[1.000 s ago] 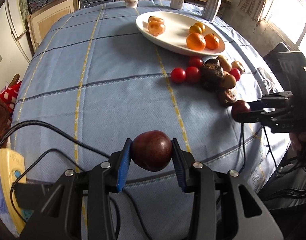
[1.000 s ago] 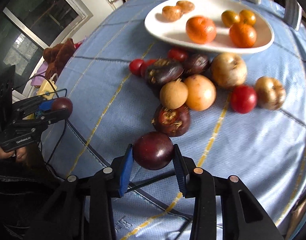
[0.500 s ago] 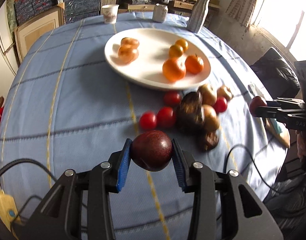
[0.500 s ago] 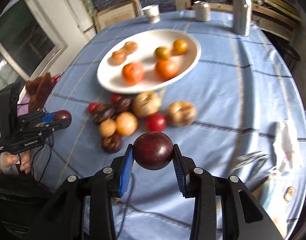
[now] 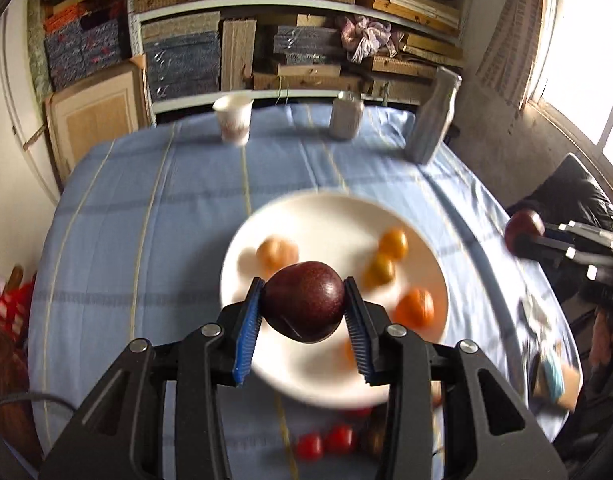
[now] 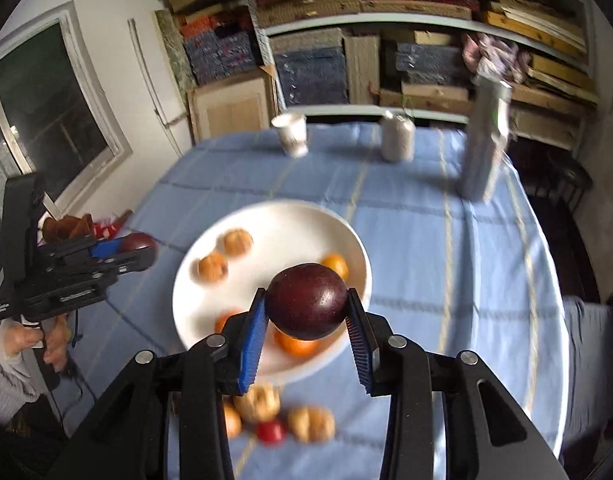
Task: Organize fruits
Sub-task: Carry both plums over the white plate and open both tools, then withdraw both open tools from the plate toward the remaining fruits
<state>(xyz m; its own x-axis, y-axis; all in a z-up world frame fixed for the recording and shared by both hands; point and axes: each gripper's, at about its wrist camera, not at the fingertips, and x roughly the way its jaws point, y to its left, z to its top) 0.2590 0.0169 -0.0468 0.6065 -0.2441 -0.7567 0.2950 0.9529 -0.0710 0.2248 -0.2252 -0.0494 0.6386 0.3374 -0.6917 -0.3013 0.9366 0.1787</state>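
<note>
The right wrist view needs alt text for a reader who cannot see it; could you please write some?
The right gripper clamps a dark purple fruit above a white plate of orange fruits on a blue tablecloth. At left, the left gripper holds a similar fruit.

I'm looking at a lived-in home room, used for dining and storage. A round table under a blue checked tablecloth (image 5: 154,216) carries a white plate (image 5: 330,216) of fruit and a paper cup (image 5: 233,123). Behind it, shelves (image 6: 386,20) are crammed with stacked boxes and folded textiles; windows (image 5: 586,40) light the sides.
</note>
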